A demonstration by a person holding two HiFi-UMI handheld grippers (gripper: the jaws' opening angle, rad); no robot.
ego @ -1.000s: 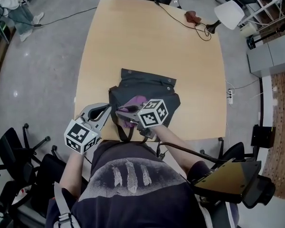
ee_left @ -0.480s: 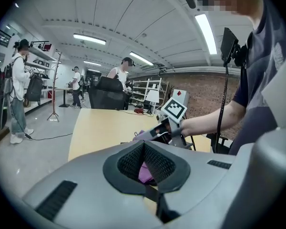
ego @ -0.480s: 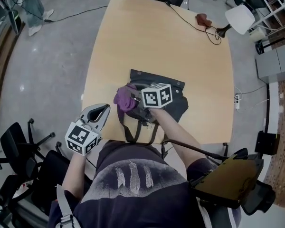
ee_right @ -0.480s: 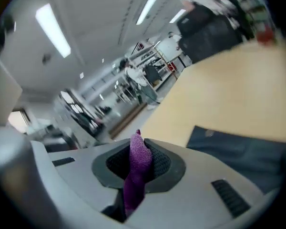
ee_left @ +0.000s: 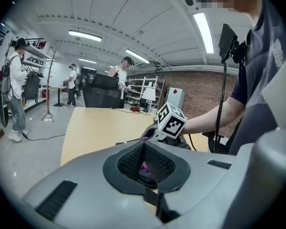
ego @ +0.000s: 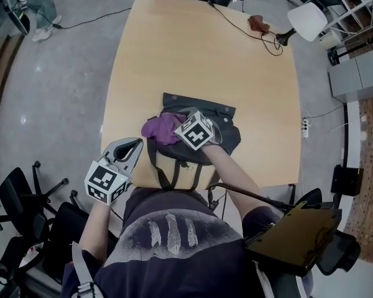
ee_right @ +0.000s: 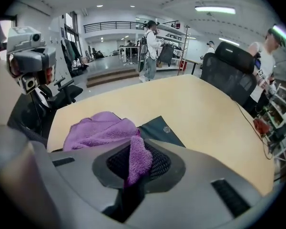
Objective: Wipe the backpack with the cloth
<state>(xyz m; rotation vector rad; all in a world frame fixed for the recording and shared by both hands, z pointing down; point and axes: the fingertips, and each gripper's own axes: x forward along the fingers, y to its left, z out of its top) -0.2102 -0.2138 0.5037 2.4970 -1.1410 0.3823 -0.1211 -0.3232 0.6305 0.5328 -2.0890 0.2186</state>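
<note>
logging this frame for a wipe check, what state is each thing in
purple cloth: bunched on the backpack, one fold pinched in the right gripper
backpack: lying flat on the table
right gripper: shut on the purple cloth
left gripper: shut, empty, beside the backpack

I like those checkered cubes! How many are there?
2. One cube sits on the left gripper at the table corner; the other cube rides the right gripper above the backpack. None seem hidden.
</note>
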